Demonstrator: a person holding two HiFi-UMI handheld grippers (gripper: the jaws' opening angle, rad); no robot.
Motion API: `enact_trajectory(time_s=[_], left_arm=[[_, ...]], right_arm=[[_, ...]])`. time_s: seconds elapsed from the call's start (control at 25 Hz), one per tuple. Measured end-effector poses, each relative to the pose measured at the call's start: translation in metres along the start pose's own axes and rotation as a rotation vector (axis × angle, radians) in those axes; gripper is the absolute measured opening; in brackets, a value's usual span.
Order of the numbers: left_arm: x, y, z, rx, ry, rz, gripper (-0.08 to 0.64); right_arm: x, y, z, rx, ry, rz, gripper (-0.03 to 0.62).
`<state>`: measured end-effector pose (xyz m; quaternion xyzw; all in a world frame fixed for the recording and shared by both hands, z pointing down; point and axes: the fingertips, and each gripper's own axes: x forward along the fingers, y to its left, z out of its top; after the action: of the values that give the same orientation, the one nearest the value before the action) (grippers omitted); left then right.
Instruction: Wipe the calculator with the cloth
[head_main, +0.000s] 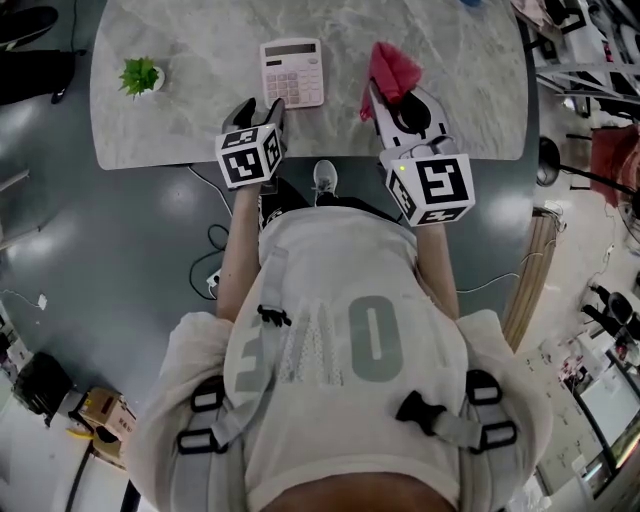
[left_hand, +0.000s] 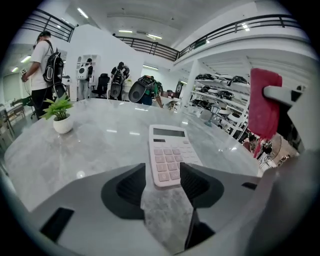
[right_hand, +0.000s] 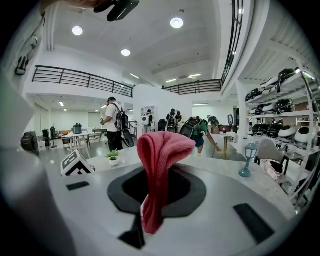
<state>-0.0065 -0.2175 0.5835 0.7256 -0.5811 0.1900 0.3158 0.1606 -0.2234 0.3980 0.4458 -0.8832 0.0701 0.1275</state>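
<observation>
On the marble table (head_main: 200, 60) in a bright hall sit one calculator (head_main: 292, 72) and one plant (head_main: 141, 76). The left gripper (head_main: 261, 109) stands spread astride the calculator's near end; the right gripper (head_main: 403, 108) pinches one red cloth (head_main: 393, 68).

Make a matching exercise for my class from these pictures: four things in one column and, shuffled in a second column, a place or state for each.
Things
1. calculator
2. cloth
3. plant
4. left gripper

Places or states
A. red, pinched in the jaws of the right gripper
B. in a white pot, near the left end of the table in the head view
C. jaws apart, gripping nothing
D. lying flat on the table, keys up

Pairs: 1-D, 2-A, 3-B, 4-C
</observation>
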Motion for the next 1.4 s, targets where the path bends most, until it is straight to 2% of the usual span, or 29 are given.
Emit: enact_trajectory(time_s=[0.24,0.4,0.6,1.0,1.24,1.4], left_arm=[[0.01,-0.001,-0.016,0.027,0.061,0.012,0.208],[0.014,0.001,-0.021,0.016,0.084,0.025,0.202],[0.016,0.002,-0.023,-0.015,0.085,0.014,0.202],[0.018,0.0,-0.024,-0.02,0.088,0.0,0.181],[0.017,-0.002,-0.024,-0.006,0.086,-0.002,0.178],[0.017,-0.002,-0.024,-0.008,0.089,-0.006,0.178]], right_arm=[[-0.001,-0.006,-0.009,0.019,0.022,0.0,0.057],[0.0,-0.007,-0.013,0.025,0.031,0.003,0.057],[0.002,-0.008,-0.016,0.026,0.035,0.009,0.055],[0.009,-0.008,-0.014,0.007,0.039,0.028,0.055],[0.027,-0.018,0.008,-0.121,0.033,0.019,0.057],[0.054,-0.021,0.016,-0.305,0.108,0.03,0.057]])
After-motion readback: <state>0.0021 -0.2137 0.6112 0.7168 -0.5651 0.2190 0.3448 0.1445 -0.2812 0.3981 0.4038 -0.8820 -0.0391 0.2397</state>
